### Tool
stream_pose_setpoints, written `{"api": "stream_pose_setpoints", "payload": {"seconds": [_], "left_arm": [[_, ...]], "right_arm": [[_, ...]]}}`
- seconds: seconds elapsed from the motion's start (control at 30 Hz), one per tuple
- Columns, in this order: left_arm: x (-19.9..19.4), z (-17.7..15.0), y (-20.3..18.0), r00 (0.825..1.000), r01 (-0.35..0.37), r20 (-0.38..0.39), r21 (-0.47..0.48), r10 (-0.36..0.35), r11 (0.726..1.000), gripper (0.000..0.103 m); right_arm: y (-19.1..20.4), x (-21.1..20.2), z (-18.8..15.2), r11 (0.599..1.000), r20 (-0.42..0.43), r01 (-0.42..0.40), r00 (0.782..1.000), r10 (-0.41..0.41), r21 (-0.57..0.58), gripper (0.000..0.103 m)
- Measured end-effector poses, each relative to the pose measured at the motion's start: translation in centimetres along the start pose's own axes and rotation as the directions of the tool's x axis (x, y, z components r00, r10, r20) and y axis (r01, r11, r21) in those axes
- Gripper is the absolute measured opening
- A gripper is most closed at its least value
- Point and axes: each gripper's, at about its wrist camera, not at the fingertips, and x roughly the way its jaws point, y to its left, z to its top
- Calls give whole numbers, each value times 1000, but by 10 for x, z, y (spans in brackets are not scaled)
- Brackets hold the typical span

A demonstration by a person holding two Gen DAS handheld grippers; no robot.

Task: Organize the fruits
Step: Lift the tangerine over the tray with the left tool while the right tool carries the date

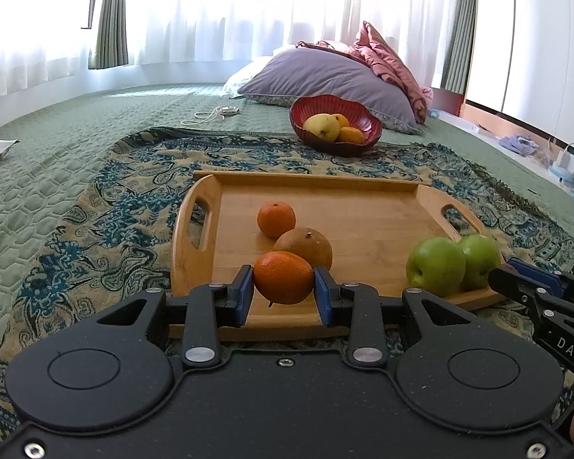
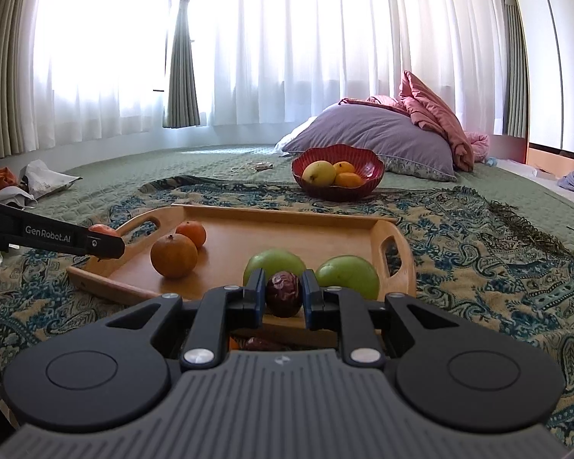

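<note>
A wooden tray (image 1: 363, 206) lies on a patterned cloth. My left gripper (image 1: 283, 288) is shut on an orange tangerine (image 1: 283, 281) above the tray's near edge. Behind it sit a brownish orange (image 1: 306, 246) and a small tangerine (image 1: 276, 218). Two green apples (image 1: 436, 266) (image 1: 478, 258) sit at the tray's right. My right gripper (image 2: 284, 298) is shut on a dark red wrinkled date (image 2: 284, 293), just in front of the apples (image 2: 273, 264) (image 2: 348, 273). A red bowl (image 2: 367, 164) beyond the tray holds a yellow pear and oranges.
The patterned cloth (image 1: 114, 210) lies on a green quilted bedspread (image 1: 57, 134). A purple pillow (image 1: 325, 72) and pink blanket lie behind the bowl. A white cable (image 1: 210, 114) lies at the back. Bags and clothes (image 2: 26, 183) lie at the far left.
</note>
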Motion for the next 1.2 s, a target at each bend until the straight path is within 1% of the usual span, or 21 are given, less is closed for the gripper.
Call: {"api": "stream_pose_setpoints", "payload": {"seconds": [0.6,0.83,1.0,1.2], "left_arm": [[14,16,-11,999,35,21,-17,-35,999,32],[28,34,-19,999,44,33,-8,-44,999,32],[53,52,-23,998,57,-5,-11,-57,998,32],[88,71,-25,996,60,-70,-30,-62,998,32]], "right_arm": [[5,17,13,1000,24,-2,1000,2,-4,23],[-2,33,23,1000,18,5,1000,-6,20,23],[-9,54,37,1000,-11,23,1000,-23,16,23],[-24,87,55,999,-101,35,994,-31,40,23]]}}
